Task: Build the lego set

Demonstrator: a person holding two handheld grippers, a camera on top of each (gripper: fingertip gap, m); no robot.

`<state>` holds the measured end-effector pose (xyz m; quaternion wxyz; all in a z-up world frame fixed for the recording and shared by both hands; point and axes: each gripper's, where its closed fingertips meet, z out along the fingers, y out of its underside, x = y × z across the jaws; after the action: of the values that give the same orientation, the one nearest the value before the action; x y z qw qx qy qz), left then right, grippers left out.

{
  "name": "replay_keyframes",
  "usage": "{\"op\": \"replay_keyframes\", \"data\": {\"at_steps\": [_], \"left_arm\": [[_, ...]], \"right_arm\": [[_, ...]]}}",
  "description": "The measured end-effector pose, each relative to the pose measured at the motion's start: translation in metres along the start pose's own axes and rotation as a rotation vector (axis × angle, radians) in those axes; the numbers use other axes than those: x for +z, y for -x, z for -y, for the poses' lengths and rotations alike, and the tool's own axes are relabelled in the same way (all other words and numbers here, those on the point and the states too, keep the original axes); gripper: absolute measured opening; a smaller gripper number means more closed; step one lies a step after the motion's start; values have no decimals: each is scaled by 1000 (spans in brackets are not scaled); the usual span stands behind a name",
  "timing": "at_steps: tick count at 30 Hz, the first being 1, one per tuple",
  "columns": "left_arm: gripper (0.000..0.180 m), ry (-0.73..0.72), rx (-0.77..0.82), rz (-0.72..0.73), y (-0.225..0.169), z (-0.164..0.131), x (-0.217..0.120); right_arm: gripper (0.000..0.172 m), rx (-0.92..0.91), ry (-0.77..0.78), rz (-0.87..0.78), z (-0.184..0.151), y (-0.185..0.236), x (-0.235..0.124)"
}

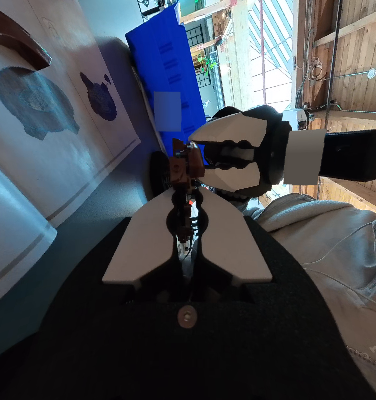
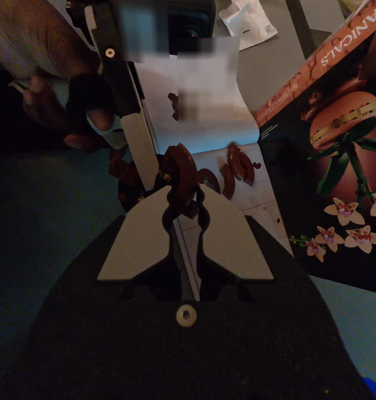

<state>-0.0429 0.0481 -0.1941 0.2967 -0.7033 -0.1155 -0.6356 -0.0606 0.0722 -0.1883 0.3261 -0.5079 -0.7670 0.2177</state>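
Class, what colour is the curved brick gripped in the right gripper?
Reddish brown: the curved brick in the right gripper shows best in the right wrist view.

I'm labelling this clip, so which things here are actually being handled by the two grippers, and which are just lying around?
In hand:
- left gripper, jaws shut on the brown-and-black brick assembly
- right gripper, jaws shut on a curved brown piece held against that assembly

Lying about:
- loose curved brown pieces on the open instruction booklet
- flower-printed box
- blue bin
- white bag
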Motion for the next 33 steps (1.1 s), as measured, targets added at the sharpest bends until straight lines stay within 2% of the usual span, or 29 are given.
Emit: {"op": "replay_keyframes", "data": {"at_steps": [27, 33], "left_arm": [[13, -9, -13, -40, -4, 1, -3], [13, -12, -16, -41, -4, 2, -3]], "right_arm": [[21, 49, -26, 11, 2, -1, 0], [16, 26, -30, 19, 3, 1, 1]]}}
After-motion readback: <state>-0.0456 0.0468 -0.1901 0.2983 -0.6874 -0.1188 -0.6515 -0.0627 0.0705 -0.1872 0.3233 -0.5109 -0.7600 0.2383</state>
